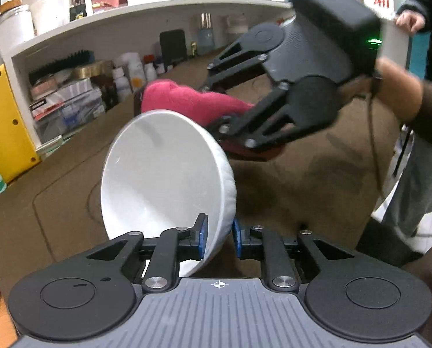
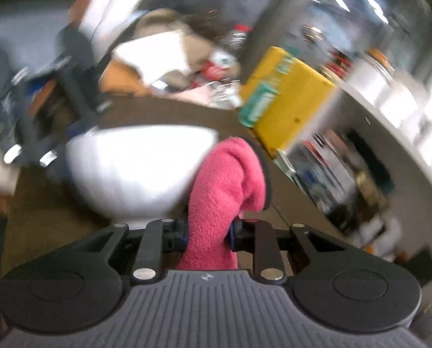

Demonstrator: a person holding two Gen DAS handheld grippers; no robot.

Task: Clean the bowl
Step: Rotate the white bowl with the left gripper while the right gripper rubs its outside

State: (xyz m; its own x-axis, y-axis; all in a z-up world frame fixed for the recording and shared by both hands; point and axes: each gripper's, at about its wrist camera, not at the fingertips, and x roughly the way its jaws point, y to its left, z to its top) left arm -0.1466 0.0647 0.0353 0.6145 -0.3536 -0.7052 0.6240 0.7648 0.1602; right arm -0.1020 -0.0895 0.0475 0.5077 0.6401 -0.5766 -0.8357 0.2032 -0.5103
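Nearest to us in the left wrist view, the left gripper (image 1: 218,239) has its blue-padded fingers (image 1: 202,236) clamped on the wall of the white bowl (image 1: 163,179), one pad inside and one outside the rim. The bowl is smooth, glossy and round, tipped up on edge so that its hollow faces us; its lower rim is cut off behind the gripper's ribbed grey body. It hangs above a matte brown table (image 1: 288,179).

In the right wrist view, the right gripper (image 2: 208,236) is closed on a pink cloth (image 2: 224,191), a fleecy, nubbly fold that stands up between the pads and droops at its top. The cloth hides the pads almost wholly. Just beyond it we see the bowl's rounded underside (image 2: 134,171), blurred and overexposed; whether cloth and bowl touch we cannot tell.

Farther off in the left view, the cloth bulges behind the bowl's upper rim, with the black linkages of the right gripper over it and a hand (image 1: 398,90) gripping its handle. Behind stand a yellow box (image 1: 4,127) and a white shelf (image 1: 100,29) crowded with bottles; in the right view all of that is smeared.
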